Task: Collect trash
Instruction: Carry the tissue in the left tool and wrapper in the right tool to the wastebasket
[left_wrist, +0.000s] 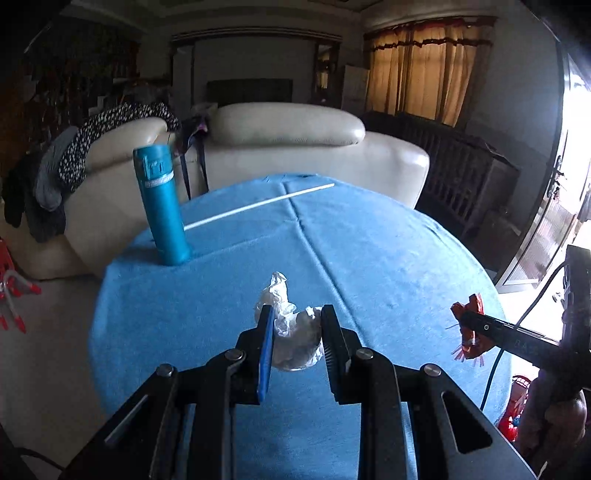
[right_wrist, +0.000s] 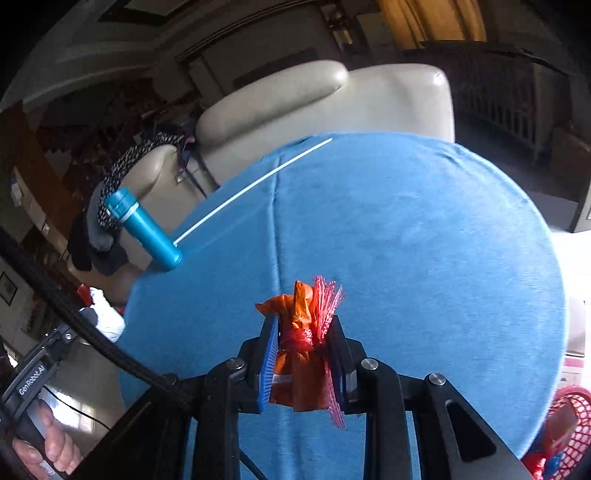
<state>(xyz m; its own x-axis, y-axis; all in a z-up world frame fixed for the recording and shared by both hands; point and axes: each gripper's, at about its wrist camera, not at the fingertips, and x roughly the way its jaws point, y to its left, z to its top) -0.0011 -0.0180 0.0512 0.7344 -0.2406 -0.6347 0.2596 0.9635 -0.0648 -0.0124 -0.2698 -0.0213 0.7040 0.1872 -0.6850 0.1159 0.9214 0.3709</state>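
- the left gripper (left_wrist: 295, 314) is clamped on a crumpled wad of white plastic wrap (left_wrist: 295, 332), which sits between its two black fingers and stands up past their tips, lifted off the cloth.
- the right gripper (right_wrist: 303, 326) is clamped on an orange wrapper bundled with red plastic netting (right_wrist: 303, 332); the bundle fills the gap between the fingers, with the netting fanning out above the tips and trailing below on the right side.
- in the left wrist view the right gripper's finger comes in from the right edge with the same orange and red bundle at its tip, above the right part of the table.
- both grippers hang over a round table covered with a blue cloth (left_wrist: 388, 258).
- a tall teal bottle (left_wrist: 162, 206) stands upright near the far left edge of the table.
- a thin white stick (left_wrist: 258, 205) lies across the far part of the cloth, its near end just beside the bottle.
- a cream leather sofa (left_wrist: 295, 129) stands behind the table, with dark patterned clothes (left_wrist: 74, 158) draped over its left armrest.
- a red mesh basket (right_wrist: 569, 424) shows low at the right edge of the right wrist view, beside the table.
- a person's hand (right_wrist: 48, 446) on the left gripper's handle shows at the lower left of that view.
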